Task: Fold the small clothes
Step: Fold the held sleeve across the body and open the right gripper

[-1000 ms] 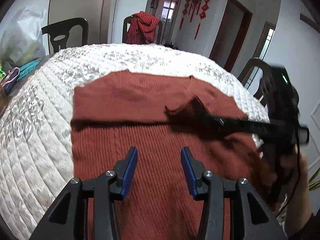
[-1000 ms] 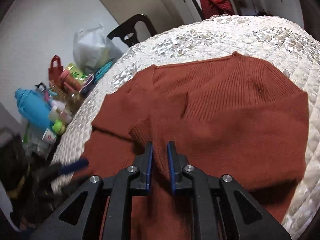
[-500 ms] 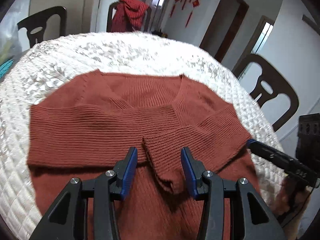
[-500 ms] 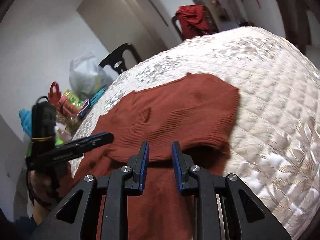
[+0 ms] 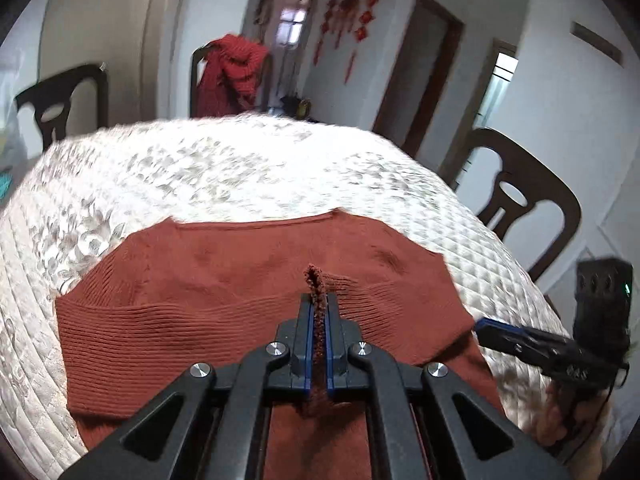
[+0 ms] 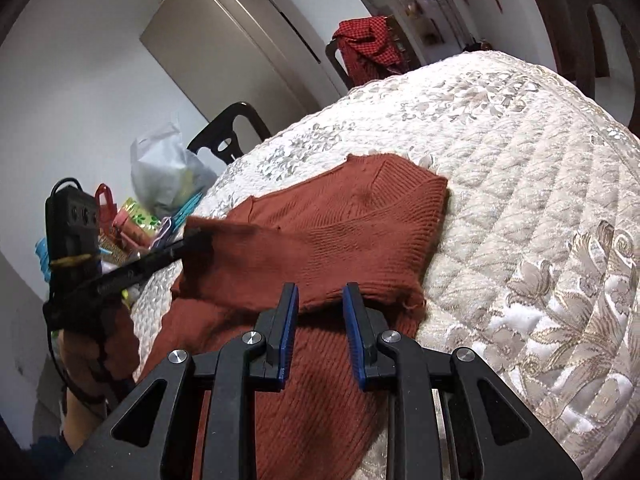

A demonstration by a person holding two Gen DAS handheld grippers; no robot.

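Observation:
A rust-red knit sweater (image 5: 248, 280) lies on the quilted white table, its sleeves folded across the body; it also shows in the right wrist view (image 6: 344, 232). My left gripper (image 5: 319, 308) is shut on a sleeve cuff (image 5: 316, 280), which stands up between the blue pads and is lifted off the body. The left gripper also shows at the left of the right wrist view (image 6: 192, 240). My right gripper (image 6: 320, 312) is open and empty, just above the folded sleeve's edge. It appears at the right edge of the left wrist view (image 5: 486, 326).
The quilted tablecloth (image 6: 540, 200) spreads wide to the right. Dark chairs (image 5: 516, 200) ring the table; one holds a red garment (image 5: 232, 76). A plastic bag (image 6: 168, 168) and colourful clutter (image 6: 132, 220) sit at the table's left side.
My left gripper closed on the sleeve cuff and lifted it. My right gripper let go of the sleeve, opened wider and drew back to the sweater's right side.

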